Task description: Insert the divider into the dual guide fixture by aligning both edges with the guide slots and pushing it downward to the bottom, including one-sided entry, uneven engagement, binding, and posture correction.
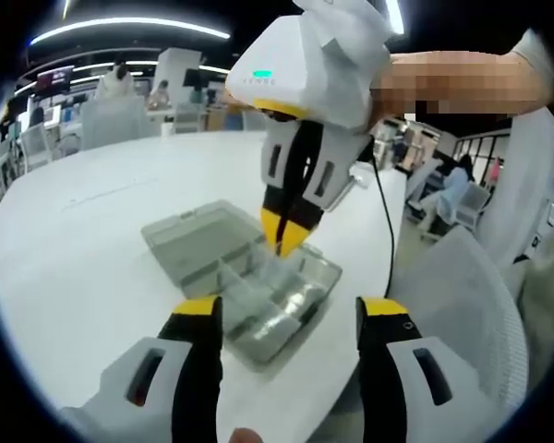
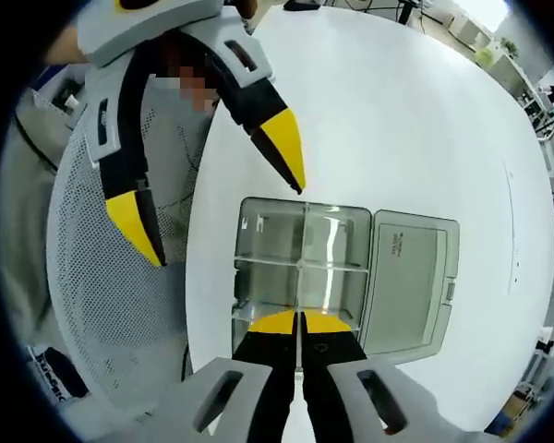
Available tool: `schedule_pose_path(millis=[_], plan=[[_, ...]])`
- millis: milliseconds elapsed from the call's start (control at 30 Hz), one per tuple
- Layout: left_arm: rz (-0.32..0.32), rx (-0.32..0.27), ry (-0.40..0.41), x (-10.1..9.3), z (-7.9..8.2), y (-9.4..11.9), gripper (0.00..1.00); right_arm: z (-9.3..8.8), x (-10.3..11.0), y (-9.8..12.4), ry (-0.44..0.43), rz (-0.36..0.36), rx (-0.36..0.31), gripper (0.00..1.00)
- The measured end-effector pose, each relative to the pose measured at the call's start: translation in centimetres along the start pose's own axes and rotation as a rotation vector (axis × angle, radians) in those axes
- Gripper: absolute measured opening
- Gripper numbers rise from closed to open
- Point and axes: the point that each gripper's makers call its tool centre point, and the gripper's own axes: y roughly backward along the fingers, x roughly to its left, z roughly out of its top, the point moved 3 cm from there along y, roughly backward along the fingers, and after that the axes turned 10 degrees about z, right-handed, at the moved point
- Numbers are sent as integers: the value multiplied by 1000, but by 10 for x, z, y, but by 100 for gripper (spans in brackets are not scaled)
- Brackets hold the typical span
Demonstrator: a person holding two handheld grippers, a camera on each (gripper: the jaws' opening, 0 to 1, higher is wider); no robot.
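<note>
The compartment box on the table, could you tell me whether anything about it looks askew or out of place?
Nothing stands out. The clear compartment box lies flat on the white table with its lid folded open beside it, and its dividers look straight. The right gripper is shut on a thin clear divider at the box's near edge; the left gripper hangs open above.

yellow-tipped tongs (image 2: pixel 300 323), grey box (image 2: pixel 342 277), white table (image 2: pixel 397 120)

The compartment box (image 2: pixel 300 277) is clear, glossy plastic, its open lid (image 2: pixel 411 277) smooth and slightly frosted. The table (image 1: pixel 92 212) is smooth matt white. The chair back (image 2: pixel 111 305) is perforated grey mesh.
</note>
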Motion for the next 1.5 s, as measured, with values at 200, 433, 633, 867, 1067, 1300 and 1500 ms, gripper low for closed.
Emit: schedule_pose_path(millis=[200, 433, 633, 867, 1067, 1300, 1500], plan=[[5, 0, 1, 0, 0, 0, 57, 0, 1, 1, 3, 12, 25, 0], [9, -2, 3, -1, 0, 2, 57, 3, 0, -1, 5, 17, 34, 0], [11, -2, 5, 0, -1, 2, 57, 6, -2, -1, -7, 26, 32, 0], [11, -2, 9, 0, -1, 4, 57, 10, -1, -1, -20, 33, 31, 0], [13, -4, 12, 2, -2, 5, 56, 10, -2, 0, -60, 41, 22, 0], [9, -5, 16, 2, -2, 4, 56, 10, -4, 1, -81, 51, 13, 0], [10, -7, 15, 5, -1, 5, 56, 11, -4, 2, -86, 57, 16, 0]])
